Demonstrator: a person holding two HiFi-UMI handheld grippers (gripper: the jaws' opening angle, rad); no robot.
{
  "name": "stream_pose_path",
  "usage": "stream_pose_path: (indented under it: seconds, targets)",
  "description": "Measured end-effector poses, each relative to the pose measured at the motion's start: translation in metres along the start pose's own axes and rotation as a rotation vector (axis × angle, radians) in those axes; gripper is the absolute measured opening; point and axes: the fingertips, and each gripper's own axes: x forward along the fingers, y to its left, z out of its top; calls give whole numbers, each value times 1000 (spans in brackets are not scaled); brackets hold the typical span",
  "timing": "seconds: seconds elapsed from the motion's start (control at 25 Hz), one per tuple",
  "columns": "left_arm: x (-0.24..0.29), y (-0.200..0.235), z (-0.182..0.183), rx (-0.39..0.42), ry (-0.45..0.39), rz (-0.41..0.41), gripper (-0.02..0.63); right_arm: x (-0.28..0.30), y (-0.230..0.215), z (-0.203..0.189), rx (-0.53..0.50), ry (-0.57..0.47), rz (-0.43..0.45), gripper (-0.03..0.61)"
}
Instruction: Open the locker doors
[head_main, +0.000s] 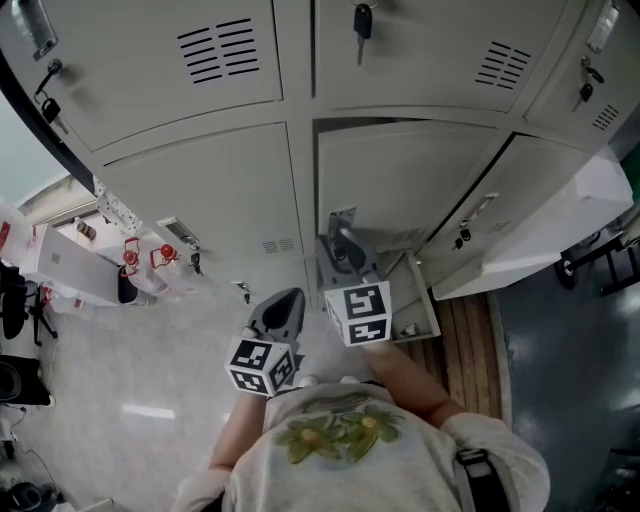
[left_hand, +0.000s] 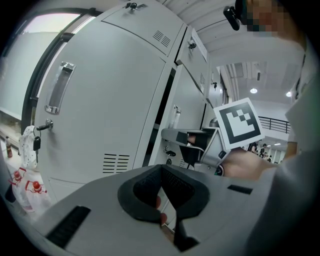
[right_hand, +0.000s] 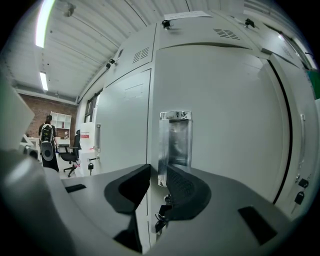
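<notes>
Bank of pale grey sheet-metal lockers, louvred vents in each door, seen from above and from both grippers. Task item: lower middle locker door (head_main: 400, 180), pale grey steel, standing slightly ajar with a dark gap along its top edge. It carries a tall recessed chrome handle (right_hand: 175, 142) close to its left edge, and a dark key (right_hand: 161, 217) hangs in the lock just below. Right gripper (right_hand: 157, 172), grey body with black ribbed pads and a black-and-white marker cube, points almost level at that door. Its fingers are part-closed and grasp the door's handle-side edge, one finger (right_hand: 127, 187) at the seam left of the edge, the other in front of the foot of the handle recess. Left gripper (left_hand: 161, 170), same build, is held back from the lockers and beside the right one, facing the closed lower left door (left_hand: 100, 100). Its fingers are clenched tip to tip with nothing between them, well apart from the task door. To the right of the task door, a further pale grey door (head_main: 530, 220) is swung wide open over brown wooden boards (head_main: 465, 340).
</notes>
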Motion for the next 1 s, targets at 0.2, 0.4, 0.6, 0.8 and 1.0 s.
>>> stream_pose_path:
  seconds: [0.2, 0.4, 0.6, 0.8, 1.0]
  targets:
    - [-1, -3, -7, -5, 1, -1, 29, -7, 2, 0, 3, -9, 11, 115]
    - [-2, -8, -15, -4, 1, -20, 29, -14, 3, 0, -4, -16, 21, 115]
    - [-2, -15, -29, 0, 3, -44, 29, -23, 5, -2, -8, -28, 31, 115]
    - [-8, -26, -44, -5, 7, -67, 29, -34, 8, -4, -8, -42, 55, 115]
    - [-14, -44, -47, -5, 1, -95, 29, -47, 8, -6, -2, -38, 77, 115]
